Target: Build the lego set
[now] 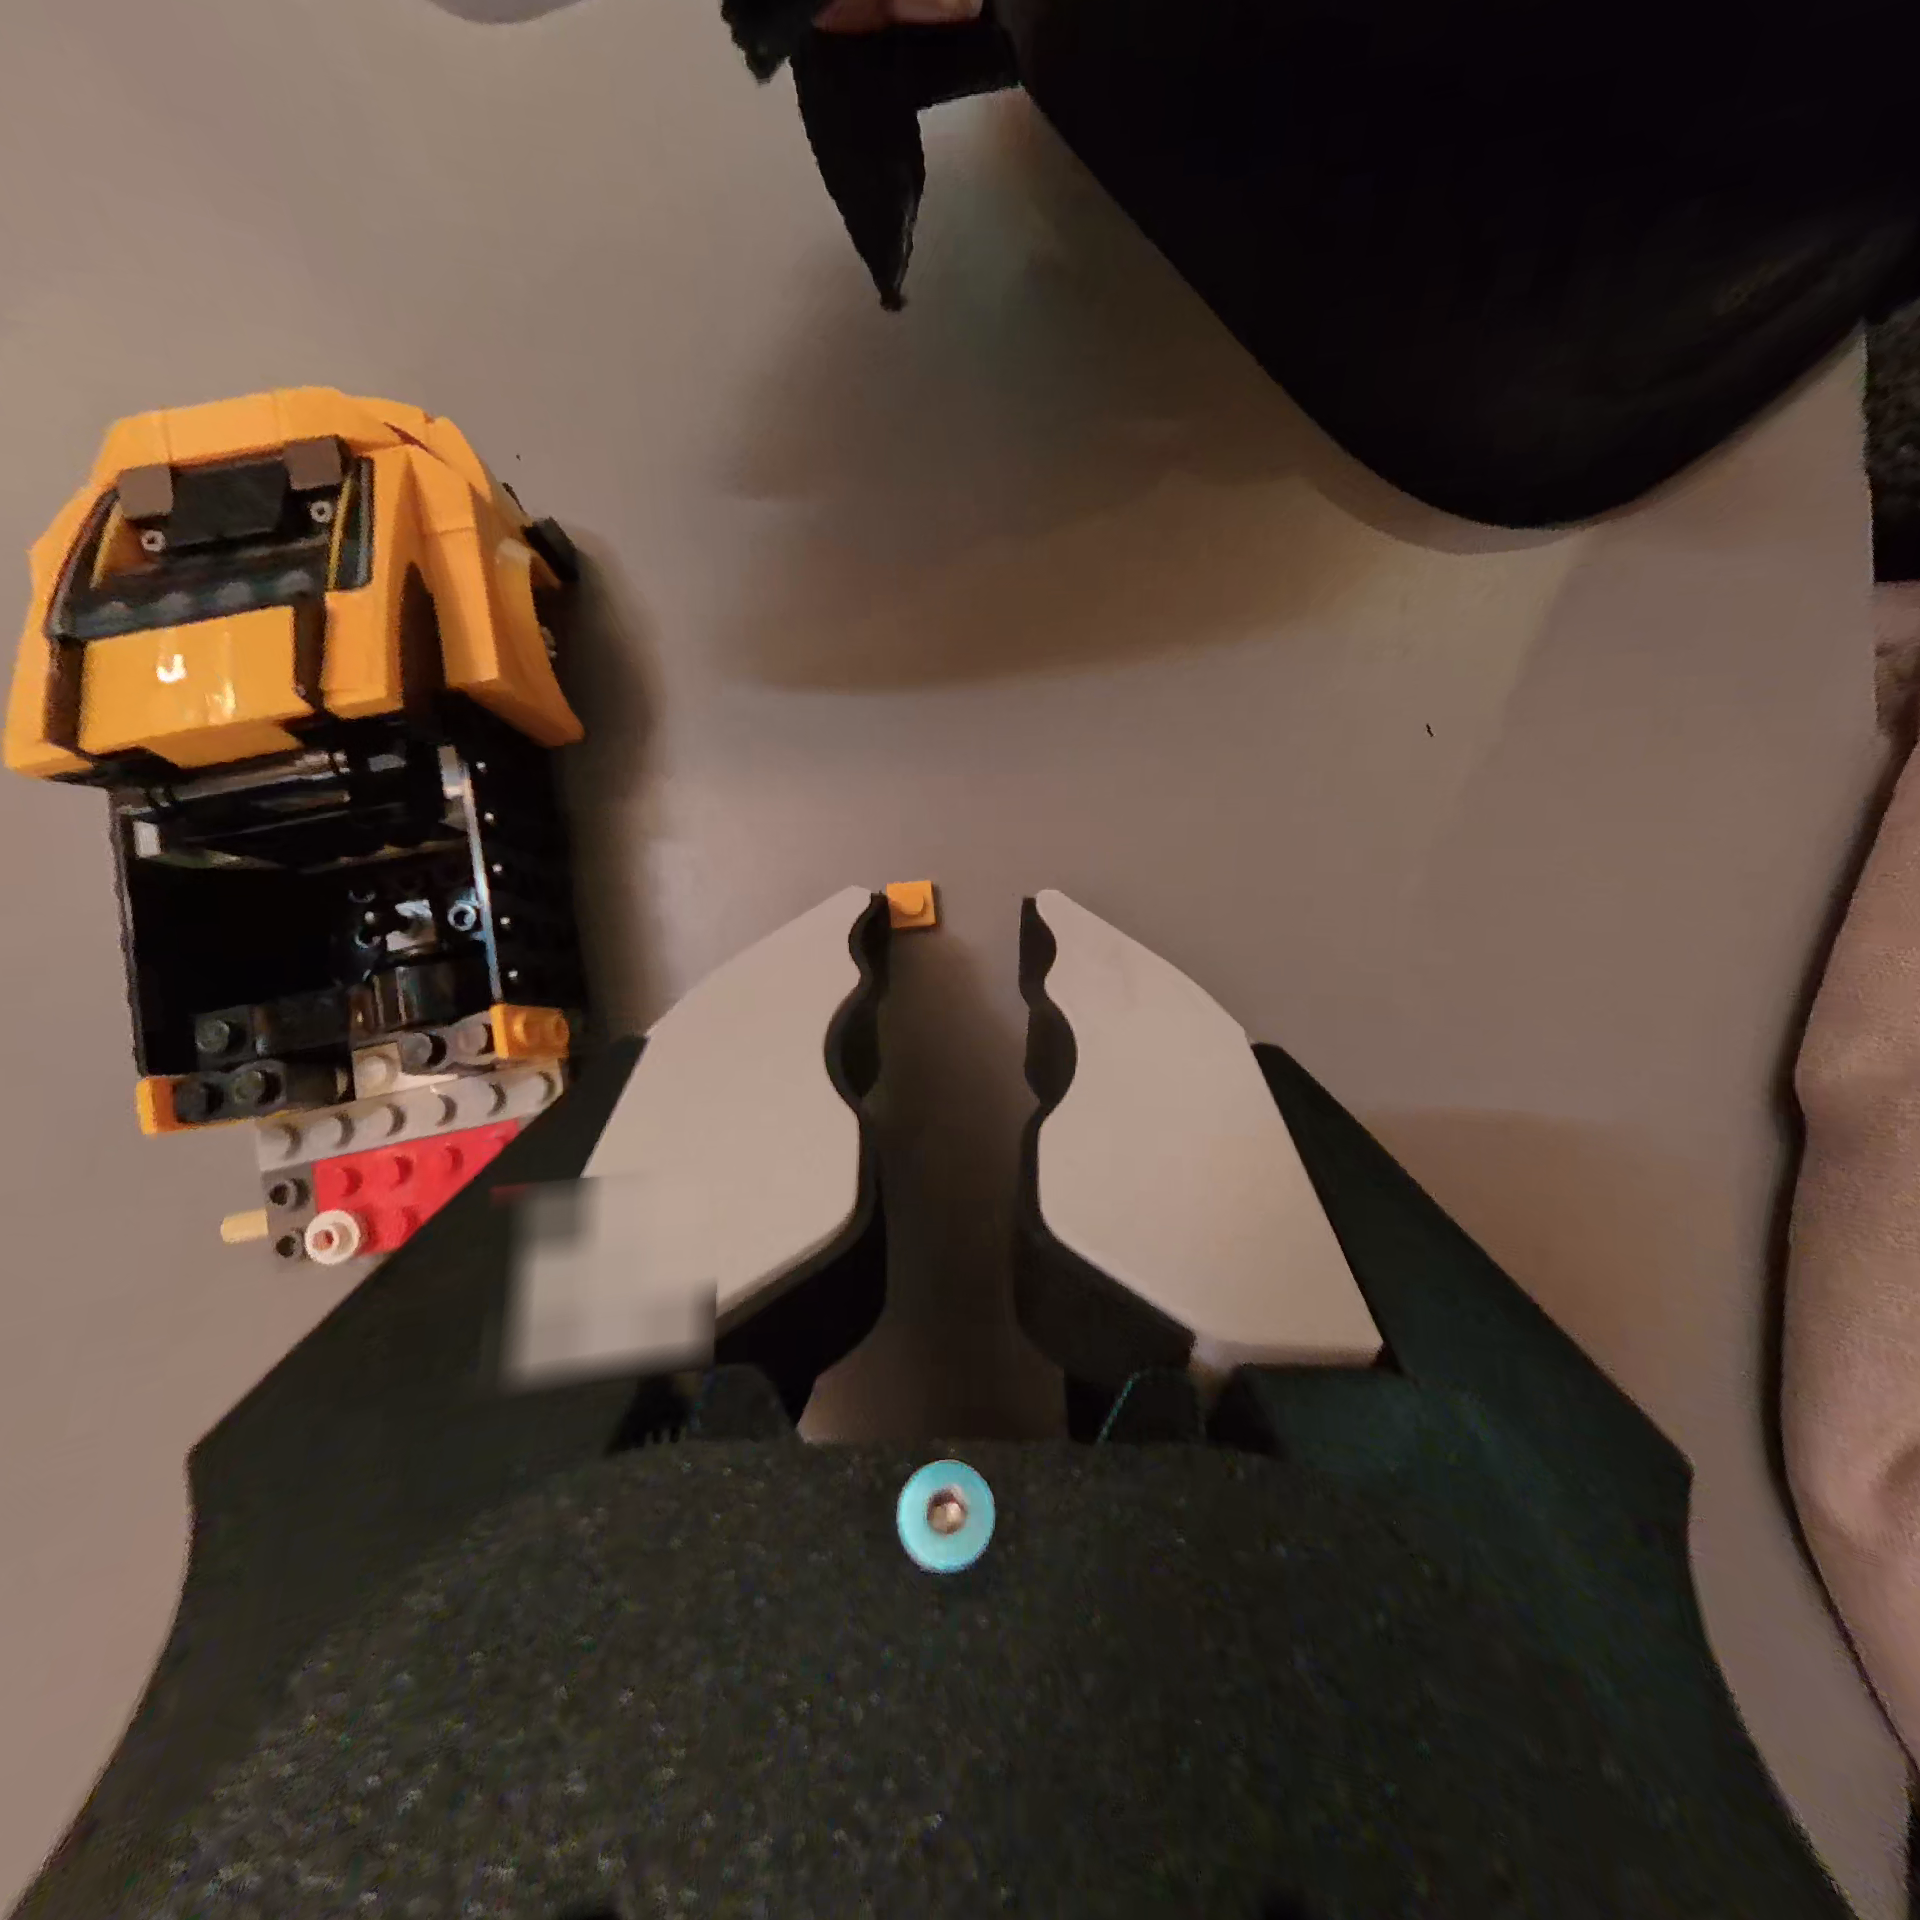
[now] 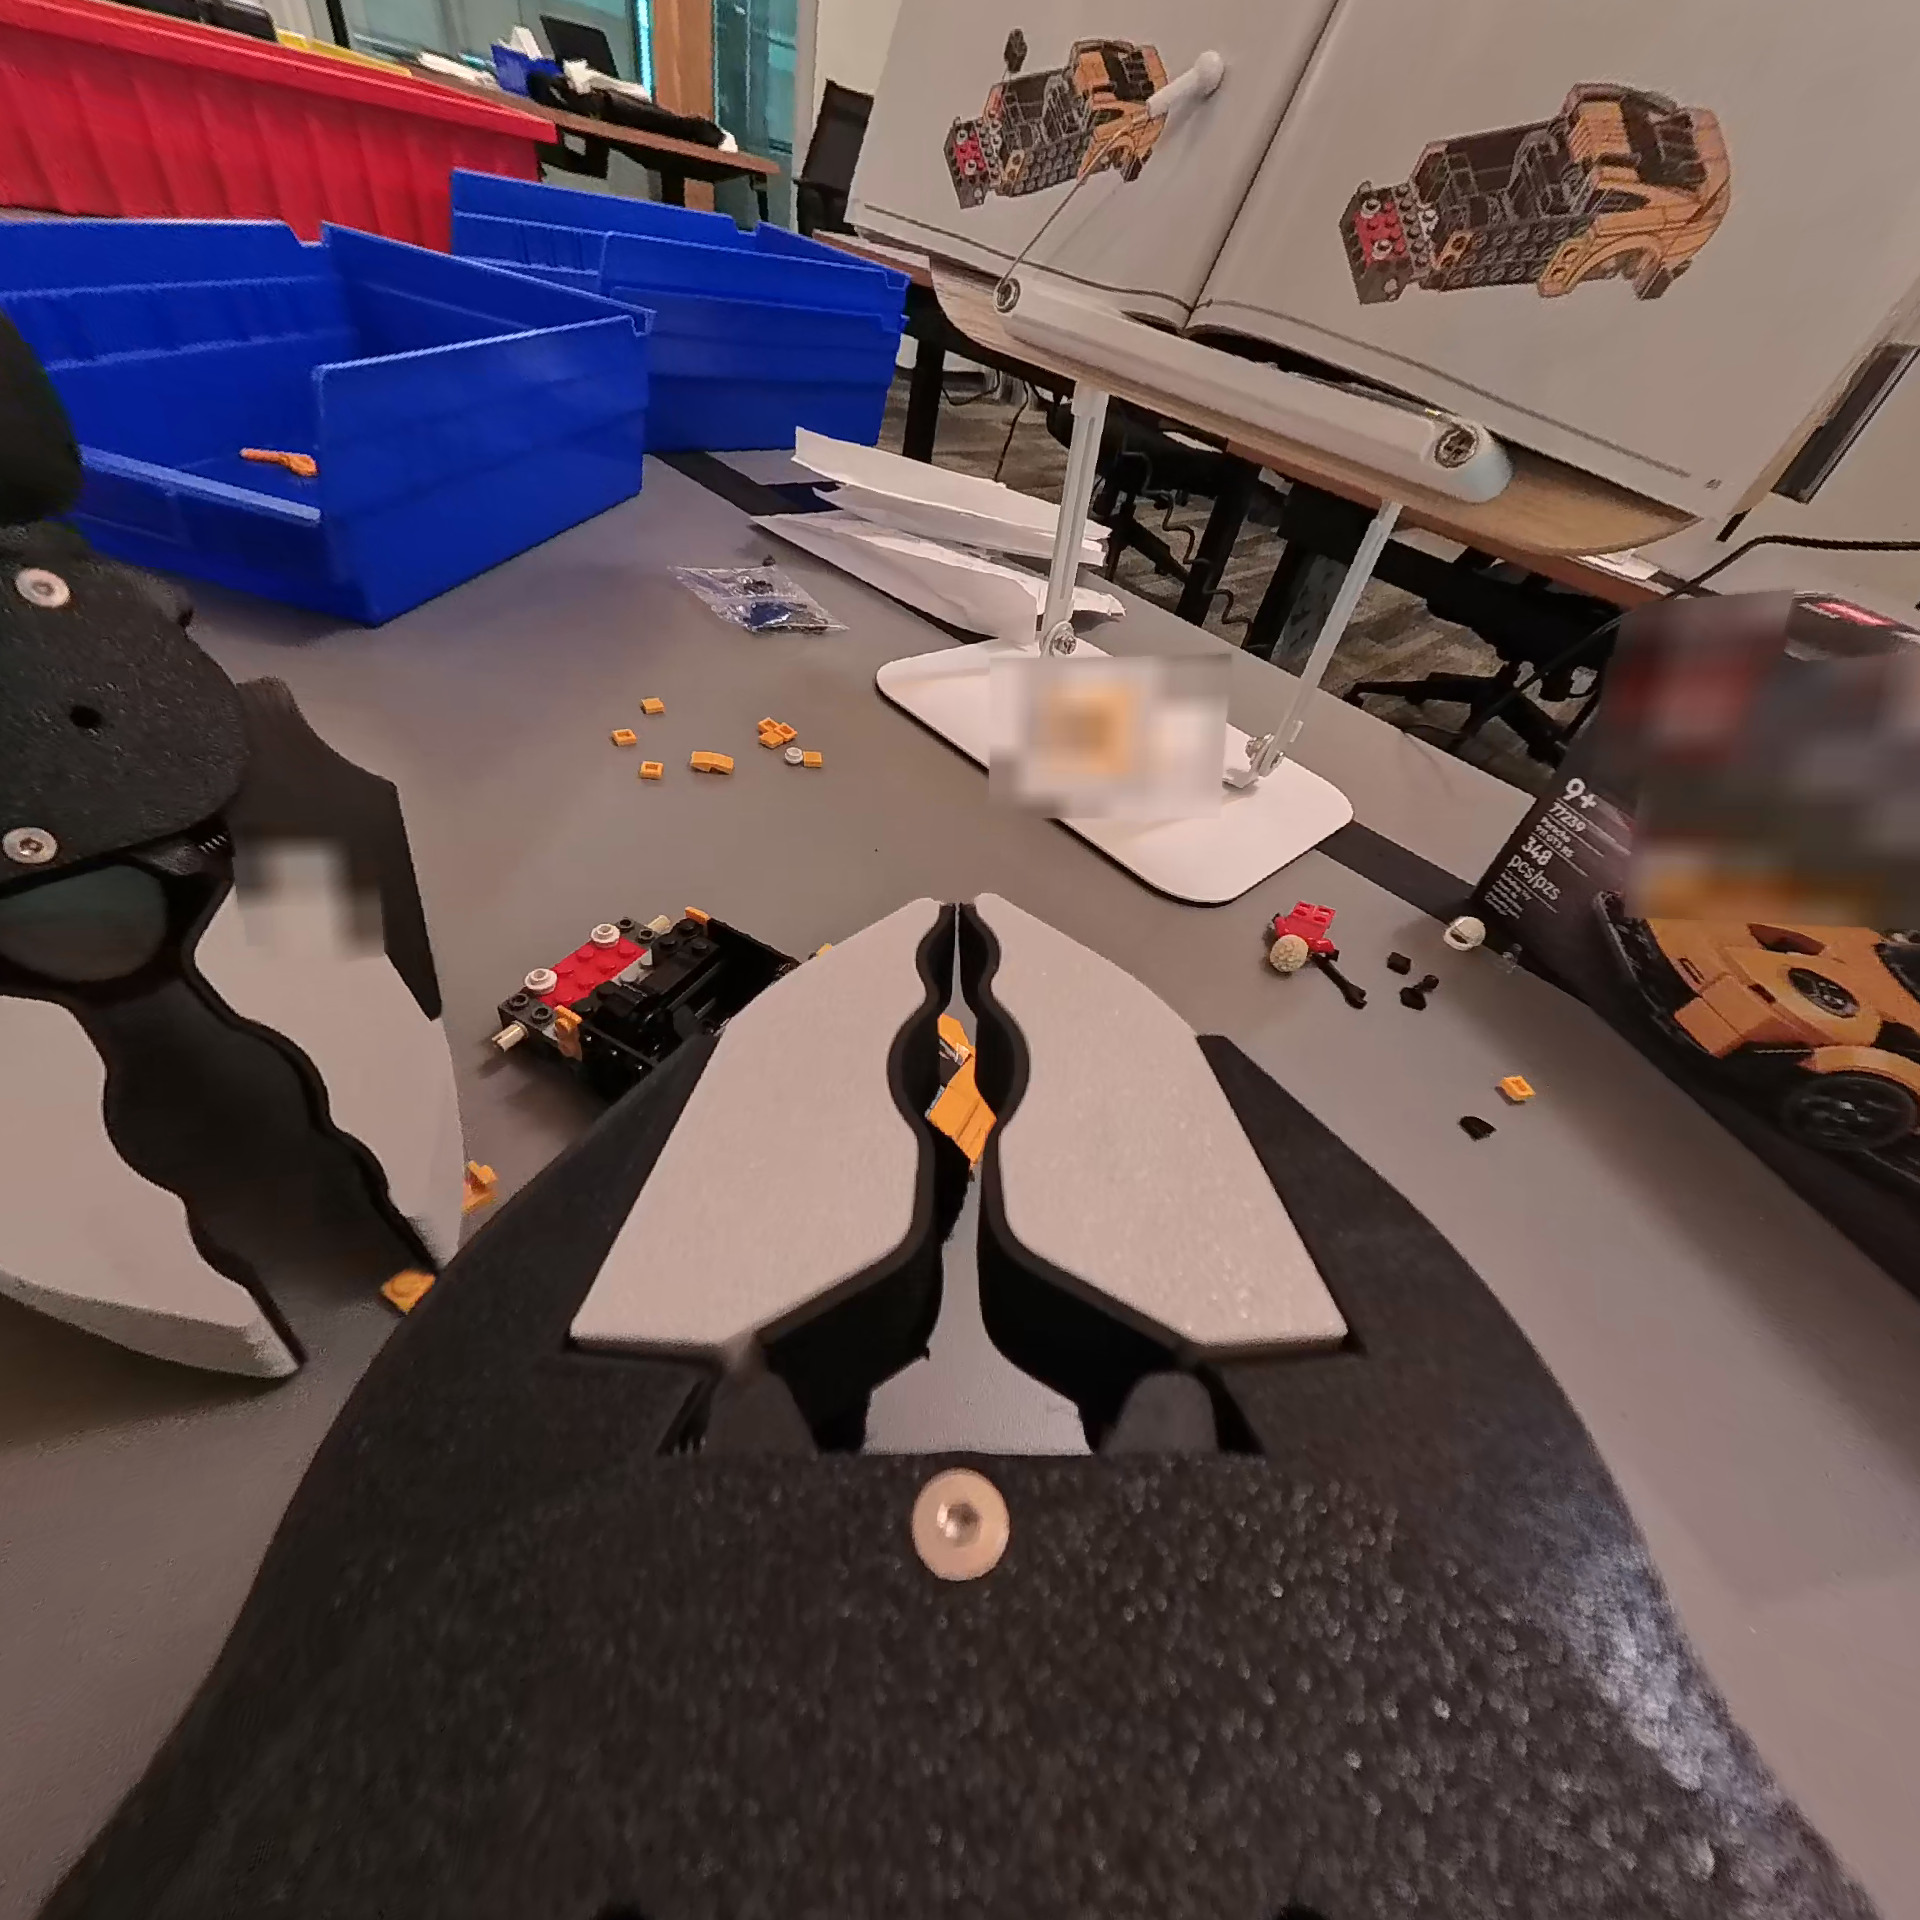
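Beside the blocky car model, smooth grey bench lies bare around 1 studded orange plate touching the spread left hand-held gripper's finger; right hand-held gripper pinched together.

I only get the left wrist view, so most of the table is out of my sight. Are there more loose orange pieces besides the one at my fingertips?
Observer: Yes. A cluster of small orange pieces lies on the table, beyond the car model and short of the blue bins.
Operator: Any other loose parts?
Observer: A red piece and a few small black bits lie near the set's box.
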`<state>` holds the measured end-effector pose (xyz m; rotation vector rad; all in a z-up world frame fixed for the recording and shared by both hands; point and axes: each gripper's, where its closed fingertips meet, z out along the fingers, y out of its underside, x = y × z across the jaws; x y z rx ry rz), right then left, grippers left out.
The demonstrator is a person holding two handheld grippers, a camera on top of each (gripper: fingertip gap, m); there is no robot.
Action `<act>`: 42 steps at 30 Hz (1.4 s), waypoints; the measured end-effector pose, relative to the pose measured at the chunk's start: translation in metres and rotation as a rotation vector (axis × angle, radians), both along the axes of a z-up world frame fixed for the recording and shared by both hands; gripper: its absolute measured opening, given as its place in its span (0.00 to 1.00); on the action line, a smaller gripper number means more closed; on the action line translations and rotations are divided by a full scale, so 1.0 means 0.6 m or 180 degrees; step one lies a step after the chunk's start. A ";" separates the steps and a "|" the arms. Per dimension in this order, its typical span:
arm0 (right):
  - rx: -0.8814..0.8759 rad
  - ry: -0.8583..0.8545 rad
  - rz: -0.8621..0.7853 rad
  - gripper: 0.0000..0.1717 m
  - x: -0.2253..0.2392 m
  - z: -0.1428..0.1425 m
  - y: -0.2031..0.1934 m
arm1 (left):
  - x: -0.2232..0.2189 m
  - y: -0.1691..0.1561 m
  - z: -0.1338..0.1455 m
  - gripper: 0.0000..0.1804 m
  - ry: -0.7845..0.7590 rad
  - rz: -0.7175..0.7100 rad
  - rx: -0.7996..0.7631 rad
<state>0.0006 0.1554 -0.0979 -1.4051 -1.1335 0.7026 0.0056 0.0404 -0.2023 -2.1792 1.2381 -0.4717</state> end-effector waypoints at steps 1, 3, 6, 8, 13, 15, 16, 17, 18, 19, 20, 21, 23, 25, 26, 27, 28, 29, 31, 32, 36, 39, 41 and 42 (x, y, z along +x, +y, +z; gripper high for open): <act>-0.0004 -0.0006 0.0000 0.00 0.000 -0.001 0.000 | -0.003 -0.005 0.000 0.13 0.0030 -0.0024 -0.0049; -0.0013 -0.0016 0.0005 0.00 -0.001 -0.003 0.000 | -0.008 -0.017 0.000 0.15 0.0067 -0.0098 -0.0172; -0.0011 -0.0015 0.0048 0.00 -0.002 -0.003 -0.003 | -0.019 -0.027 0.002 0.17 0.0086 -0.0113 -0.0326; 0.0006 -0.0029 0.0093 0.00 -0.004 -0.004 -0.007 | -0.028 -0.022 0.007 0.17 0.0038 -0.0070 -0.0289; 0.0014 -0.0055 0.0122 0.00 -0.006 -0.006 -0.009 | -0.062 0.013 0.045 0.13 -0.0273 0.0284 -0.0064; 0.0016 -0.0059 0.0125 0.00 -0.006 -0.006 -0.010 | -0.087 0.036 0.052 0.13 -0.0294 0.0527 0.0098; 0.0012 -0.0067 0.0125 0.01 -0.006 -0.007 -0.010 | -0.101 0.047 0.052 0.14 -0.0274 0.0638 0.0173; 0.0009 -0.0074 0.0127 0.01 -0.007 -0.008 -0.010 | -0.111 0.055 0.051 0.15 -0.0270 0.0729 0.0234; 0.0009 -0.0078 0.0129 0.01 -0.007 -0.008 -0.010 | -0.120 0.063 0.050 0.18 -0.0276 0.0802 0.0279; 0.0011 -0.0079 0.0133 0.01 -0.007 -0.008 -0.010 | -0.127 0.069 0.045 0.22 -0.0270 0.0854 0.0294; 0.0012 -0.0083 0.0135 0.01 -0.007 -0.008 -0.011 | -0.133 0.074 0.038 0.26 -0.0239 0.0899 0.0281; 0.0009 -0.0088 0.0139 0.01 -0.008 -0.009 -0.011 | -0.136 0.078 0.031 0.29 -0.0189 0.0923 0.0270; 0.0012 -0.0099 0.0148 0.01 -0.008 -0.009 -0.012 | -0.137 0.082 0.020 0.33 -0.0068 0.0870 0.0285; 0.0013 -0.0107 0.0158 0.01 -0.009 -0.010 -0.013 | -0.136 0.087 0.012 0.36 0.0037 0.0804 0.0280; 0.0011 -0.0112 0.0162 0.01 -0.009 -0.010 -0.013 | -0.135 0.091 0.011 0.36 0.0066 0.0771 0.0286; 0.0013 -0.0115 0.0165 0.01 -0.009 -0.011 -0.013 | -0.135 0.094 0.010 0.37 0.0095 0.0733 0.0271; 0.0015 -0.0120 0.0167 0.01 -0.009 -0.011 -0.014 | -0.134 0.097 0.010 0.37 0.0119 0.0693 0.0254; 0.0015 -0.0126 0.0169 0.01 -0.009 -0.012 -0.014 | -0.135 0.099 0.010 0.37 0.0145 0.0661 0.0240; 0.0016 -0.0140 0.0167 0.01 -0.009 -0.013 -0.013 | -0.137 0.105 0.010 0.37 0.0198 0.0627 0.0238; 0.0014 -0.0142 0.0166 0.01 -0.009 -0.014 -0.012 | -0.139 0.108 0.011 0.37 0.0227 0.0621 0.0265; -0.0002 -0.0160 0.0187 0.01 -0.010 -0.016 -0.014 | -0.141 0.117 0.018 0.38 0.0221 0.0567 0.0296; -0.0001 -0.0192 0.0208 0.01 -0.012 -0.020 -0.015 | -0.138 0.117 0.004 0.41 0.0279 0.0436 0.0163; 0.0001 -0.0213 0.0211 0.01 -0.012 -0.022 -0.015 | -0.129 0.114 -0.001 0.32 0.0171 0.0389 0.0022; 0.0000 -0.0219 0.0209 0.01 -0.012 -0.023 -0.014 | -0.129 0.115 -0.002 0.29 0.0134 0.0427 0.0003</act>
